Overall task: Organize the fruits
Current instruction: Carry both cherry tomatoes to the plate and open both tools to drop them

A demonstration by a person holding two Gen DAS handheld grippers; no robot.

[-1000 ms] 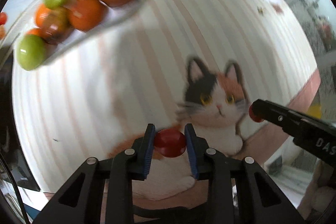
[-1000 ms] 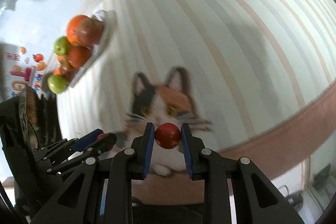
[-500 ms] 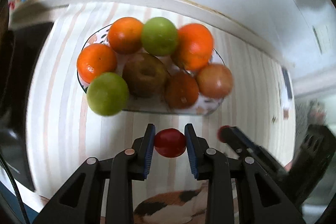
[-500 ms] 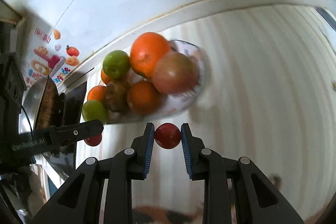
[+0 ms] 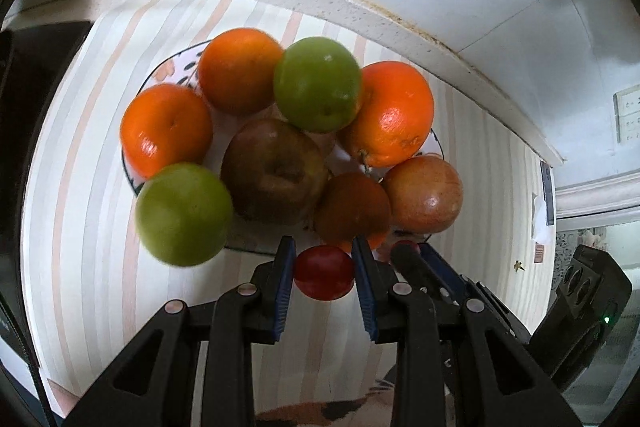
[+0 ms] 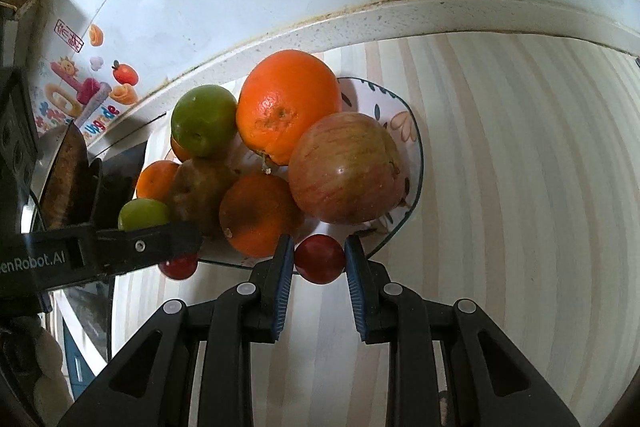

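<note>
A patterned plate (image 5: 172, 69) (image 6: 404, 119) on the striped table holds several oranges, green fruits and apples. My left gripper (image 5: 324, 277) is shut on a small red fruit (image 5: 325, 271) just at the plate's near edge. My right gripper (image 6: 319, 261) is shut on another small red fruit (image 6: 320, 259) at the plate's near rim, under a red-green apple (image 6: 346, 167). The right gripper's tip shows in the left wrist view (image 5: 406, 253), close beside the left one. The left gripper's finger (image 6: 120, 247) and its red fruit (image 6: 179, 265) show in the right wrist view.
A white wall with a stone ledge (image 5: 360, 11) runs right behind the plate. A dark appliance (image 5: 36, 67) stands left of the plate, with a fruit sticker (image 6: 80, 95) on the wall above. The striped cloth (image 6: 520, 187) stretches to the right.
Both grippers have swung from the cat picture up to the fruit plate and closed in on its near edge, each still holding its red fruit.
</note>
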